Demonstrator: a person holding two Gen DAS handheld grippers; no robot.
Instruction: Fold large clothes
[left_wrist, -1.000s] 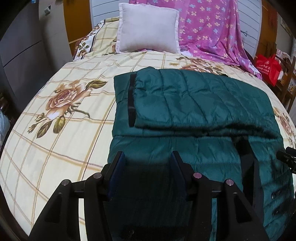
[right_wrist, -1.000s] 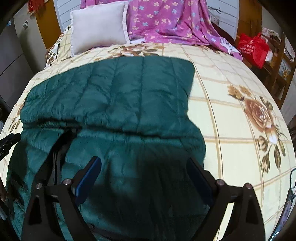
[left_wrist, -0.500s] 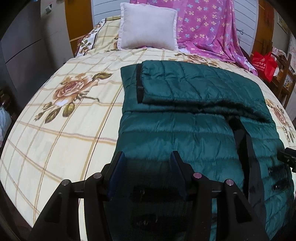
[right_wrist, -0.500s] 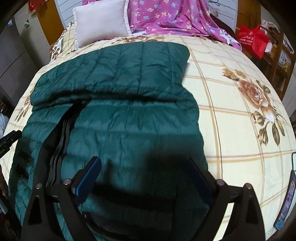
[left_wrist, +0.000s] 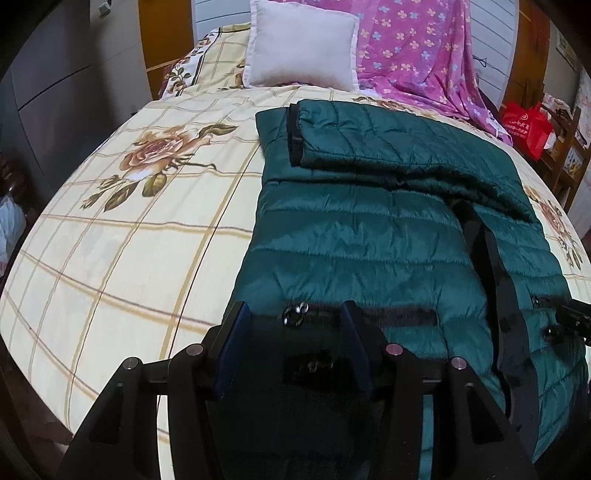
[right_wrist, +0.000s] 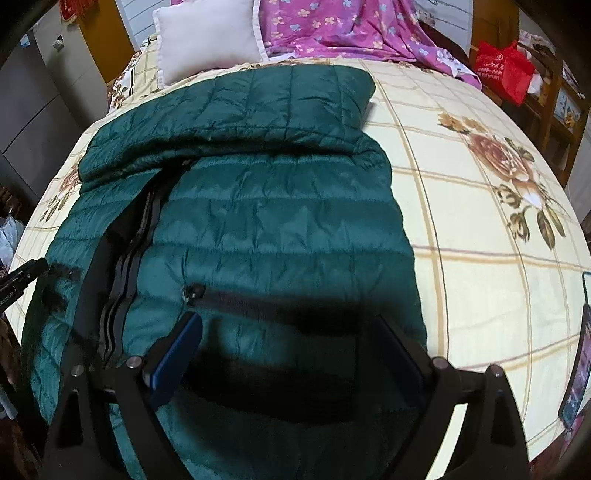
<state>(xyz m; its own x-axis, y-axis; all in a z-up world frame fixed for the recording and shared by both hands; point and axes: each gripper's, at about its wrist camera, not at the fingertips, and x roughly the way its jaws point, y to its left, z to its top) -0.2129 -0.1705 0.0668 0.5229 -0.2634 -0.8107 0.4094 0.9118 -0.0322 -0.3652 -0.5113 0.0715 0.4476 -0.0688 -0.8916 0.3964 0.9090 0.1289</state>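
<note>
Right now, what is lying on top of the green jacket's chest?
A sleeve is folded across the upper part of the green jacket, cuff at its left edge. Below it the zipper and pocket openings show. The collar cannot be seen, nor whether a second sleeve lies underneath.

Quilted green jacket (left_wrist: 362, 236) gleams, slick puffy cloth; bedsheet (left_wrist: 122, 240) shows matt floral cotton; pillow (left_wrist: 301, 46) looks soft, dull; left tongs (left_wrist: 295, 321) matt black plastic.

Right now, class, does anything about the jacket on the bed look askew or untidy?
Yes. The green jacket has its sleeve folded across the chest at a slant, not square to the body, and the front zipper gapes open. Both hand-held grippers hover open over the hem.
</note>
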